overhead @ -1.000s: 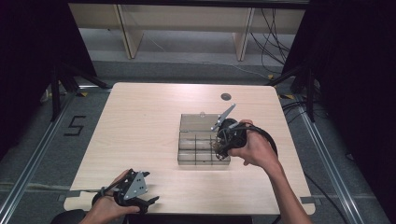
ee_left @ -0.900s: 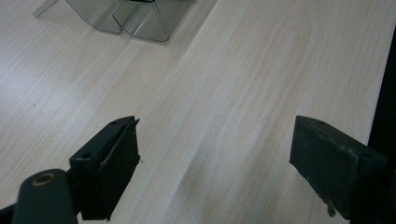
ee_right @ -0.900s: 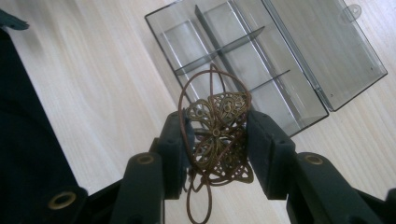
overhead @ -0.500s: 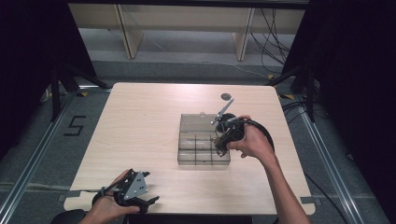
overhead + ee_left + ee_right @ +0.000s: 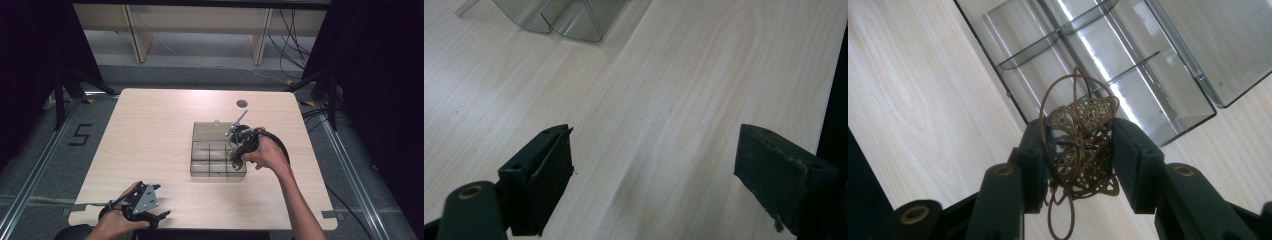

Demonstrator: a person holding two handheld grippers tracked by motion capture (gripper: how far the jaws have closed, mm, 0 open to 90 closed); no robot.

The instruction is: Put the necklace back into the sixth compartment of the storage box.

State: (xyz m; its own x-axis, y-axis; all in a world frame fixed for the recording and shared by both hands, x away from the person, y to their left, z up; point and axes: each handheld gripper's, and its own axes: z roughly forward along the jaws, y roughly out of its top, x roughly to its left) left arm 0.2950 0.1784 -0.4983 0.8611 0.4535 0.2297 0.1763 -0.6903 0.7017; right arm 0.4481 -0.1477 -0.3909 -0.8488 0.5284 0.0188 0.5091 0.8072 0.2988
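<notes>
A clear plastic compartment box lies open on the wooden table, its lid folded flat behind it. My right gripper hangs over the box's right-hand compartments, shut on a brass filigree pendant strung on a thin brown cord. In the right gripper view my right gripper clamps the pendant from both sides above the divided box. My left gripper rests at the table's front left edge. Its own view shows my left gripper open over bare wood, with a corner of the box far ahead.
A small dark round grommet sits in the table top behind the box. The table's front edge runs just below the left hand. Cables lie on the floor at the right, and shelf legs stand beyond the far edge.
The right hand has come down and slightly toward the front with the pendant, closer over the box. The left hand has stayed where it was.
</notes>
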